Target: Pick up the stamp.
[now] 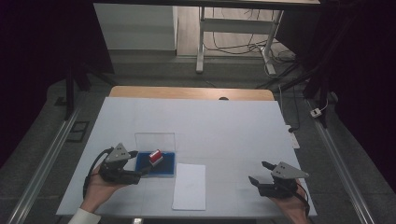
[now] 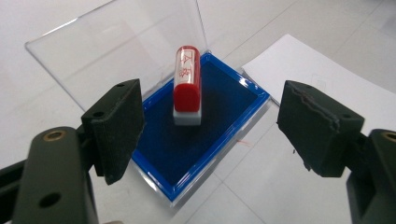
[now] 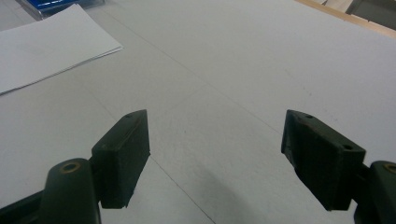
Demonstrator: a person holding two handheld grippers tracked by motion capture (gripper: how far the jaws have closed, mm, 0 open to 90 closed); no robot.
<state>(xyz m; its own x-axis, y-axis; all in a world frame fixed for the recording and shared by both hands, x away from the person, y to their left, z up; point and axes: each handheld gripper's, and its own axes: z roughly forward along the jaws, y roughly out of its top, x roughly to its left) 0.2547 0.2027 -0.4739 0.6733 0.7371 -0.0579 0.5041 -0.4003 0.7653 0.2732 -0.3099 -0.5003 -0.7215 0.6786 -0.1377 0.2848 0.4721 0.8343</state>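
Standing on blue ink pad (image 2: 205,140), red-marked stamp (image 2: 187,86) between gaping left hand-held gripper (image 2: 212,133).

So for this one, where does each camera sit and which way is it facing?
High view: above the person's side, looking forward and down on the table; both hands, left gripper, right gripper.
Left gripper view: on the left gripper, facing the red stamp on the blue ink pad.
Right gripper view: on the right gripper, facing bare table.
Shared: paper sheet.
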